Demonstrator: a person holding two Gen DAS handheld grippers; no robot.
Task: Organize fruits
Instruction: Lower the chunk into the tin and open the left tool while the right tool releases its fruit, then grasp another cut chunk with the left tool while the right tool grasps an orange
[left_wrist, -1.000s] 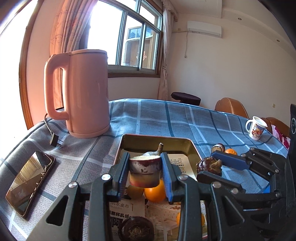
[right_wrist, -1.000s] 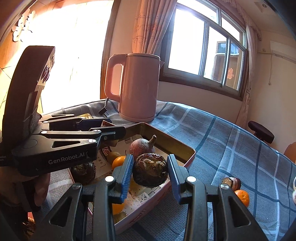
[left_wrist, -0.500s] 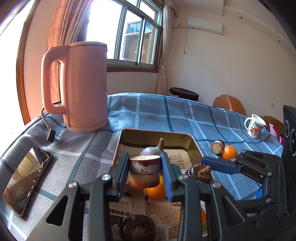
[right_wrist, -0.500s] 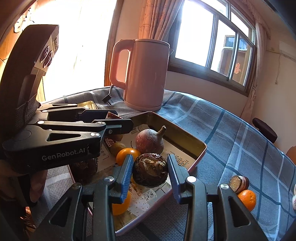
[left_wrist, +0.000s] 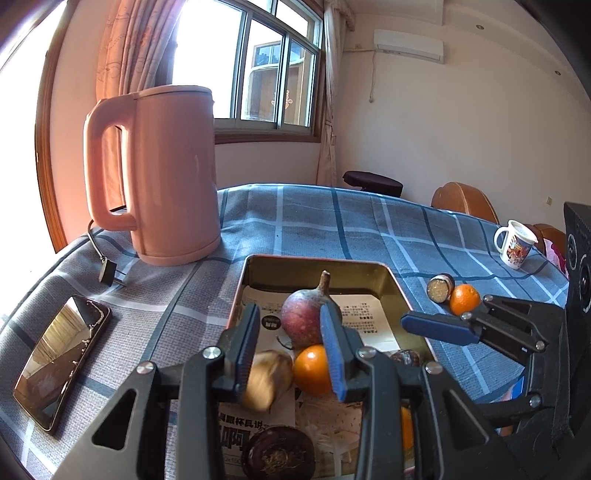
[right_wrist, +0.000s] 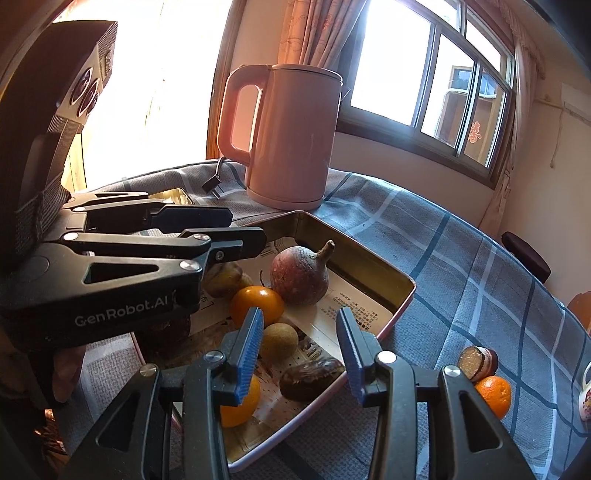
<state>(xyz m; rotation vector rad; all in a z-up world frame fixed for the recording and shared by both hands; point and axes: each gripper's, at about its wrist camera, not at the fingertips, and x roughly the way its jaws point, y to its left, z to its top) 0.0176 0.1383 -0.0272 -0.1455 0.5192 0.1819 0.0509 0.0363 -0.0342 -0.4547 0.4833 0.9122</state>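
A metal tray (left_wrist: 317, 264) (right_wrist: 373, 271) lined with newspaper holds a purple fruit with a stem (left_wrist: 304, 321) (right_wrist: 300, 275), oranges (left_wrist: 313, 369) (right_wrist: 257, 303) and other fruit. My left gripper (left_wrist: 290, 349) is open above the tray; a blurred tan piece (left_wrist: 266, 380) lies just below its jaws. My right gripper (right_wrist: 299, 347) is open above the tray's near corner, with a dark wrinkled fruit (right_wrist: 312, 374) in the tray beneath it. A half fruit (left_wrist: 440, 288) (right_wrist: 476, 363) and an orange (left_wrist: 464, 299) (right_wrist: 493, 395) lie on the cloth outside the tray.
A pink kettle (left_wrist: 162, 173) (right_wrist: 291, 133) stands behind the tray, its plug (left_wrist: 109, 275) on the checked cloth. A phone (left_wrist: 61, 360) lies at the left. A mug (left_wrist: 515, 249) stands far right. Wooden chairs (left_wrist: 463, 203) stand beyond the table.
Both grippers have opened. The left let go of its cut fruit piece and the right let go of the dark wrinkled fruit; both now lie in the tray.
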